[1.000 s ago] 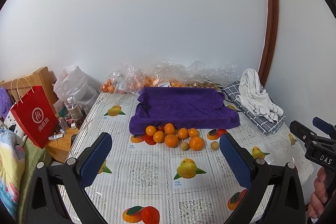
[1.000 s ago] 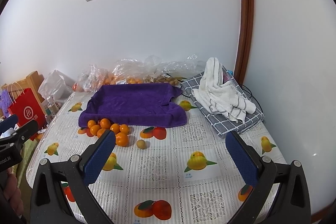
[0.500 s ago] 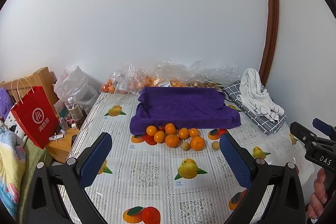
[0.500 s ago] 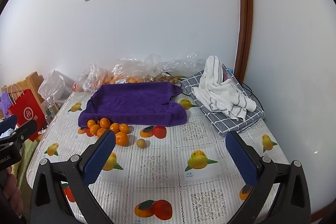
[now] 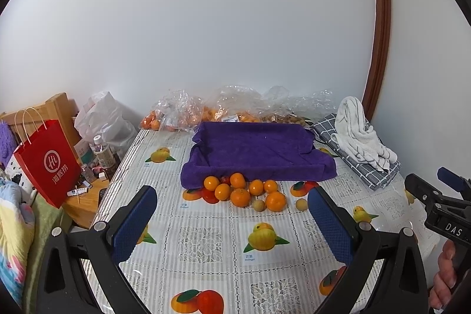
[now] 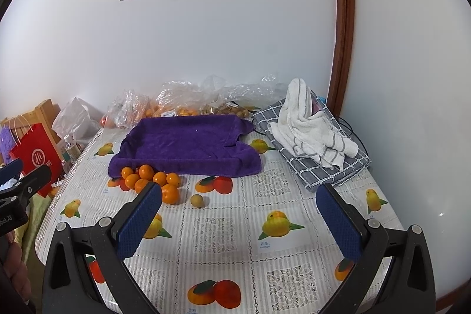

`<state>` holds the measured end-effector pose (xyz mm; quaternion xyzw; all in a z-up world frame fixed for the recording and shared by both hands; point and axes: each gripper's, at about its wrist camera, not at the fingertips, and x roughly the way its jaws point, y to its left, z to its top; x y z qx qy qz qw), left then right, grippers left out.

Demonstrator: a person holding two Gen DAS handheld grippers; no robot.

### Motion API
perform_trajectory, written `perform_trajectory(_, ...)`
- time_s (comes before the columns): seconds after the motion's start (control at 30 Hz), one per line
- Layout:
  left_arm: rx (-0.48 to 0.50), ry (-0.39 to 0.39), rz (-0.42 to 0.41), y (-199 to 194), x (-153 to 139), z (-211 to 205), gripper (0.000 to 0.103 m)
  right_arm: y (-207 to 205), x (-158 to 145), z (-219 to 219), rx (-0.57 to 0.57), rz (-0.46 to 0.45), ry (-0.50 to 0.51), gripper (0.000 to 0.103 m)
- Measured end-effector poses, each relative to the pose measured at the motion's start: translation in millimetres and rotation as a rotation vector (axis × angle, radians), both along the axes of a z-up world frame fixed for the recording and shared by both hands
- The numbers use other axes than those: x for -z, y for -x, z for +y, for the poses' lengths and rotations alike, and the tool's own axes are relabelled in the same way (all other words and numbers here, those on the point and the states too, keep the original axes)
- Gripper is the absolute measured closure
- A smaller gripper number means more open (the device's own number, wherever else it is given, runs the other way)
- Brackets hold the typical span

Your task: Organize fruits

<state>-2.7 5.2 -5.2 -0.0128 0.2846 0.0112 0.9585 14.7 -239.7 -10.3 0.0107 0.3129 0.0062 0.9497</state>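
On the desk (image 5: 206, 243), covered by a fruit-print cloth, a cluster of mandarins (image 5: 241, 192) lies against the front edge of a purple towel (image 5: 256, 150), with two small tan fruits (image 5: 259, 205) just beside it. Clear plastic bags of fruit (image 5: 182, 114) sit behind the towel at the wall. A white striped towel (image 6: 309, 125) rests on a folded grey checked cloth (image 6: 329, 167) at the right. Left of the desk stands a red paper bag (image 5: 48, 164) bearing a white circular logo and Chinese characters. The left gripper (image 5: 232, 221) and right gripper (image 6: 238, 219) both hover above the desk, fingers spread wide and empty. "DAS" is legible on the right gripper's body in the left wrist view.
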Motion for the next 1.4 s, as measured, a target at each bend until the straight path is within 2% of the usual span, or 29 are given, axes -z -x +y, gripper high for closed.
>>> perform_trajectory(0.4, 0.011, 0.003, -0.005, 1, 2, -3, 0.0, 0, -1, -1, 0.015, -0.007, -0.009, 0.0)
perform_trajectory(0.8, 0.01, 0.022, 0.005, -6, 9, 5, 0.0, -5, 8, 4, -0.022, 0.012, -0.012, 0.0)
perform_trajectory(1.07, 0.0, 0.044, 0.044, -26, 30, 15, 0.0, -26, 33, 11, -0.043, 0.043, -0.009, 0.0)
perform_trajectory(1.23, -0.015, 0.039, 0.072, -42, 49, 24, 0.0, -37, 54, 19, -0.046, 0.027, 0.016, 0.0)
perform_trajectory(1.4, -0.024, 0.053, 0.111, -62, 74, 39, 0.004, -60, 84, 31, -0.066, 0.062, 0.062, 0.003)
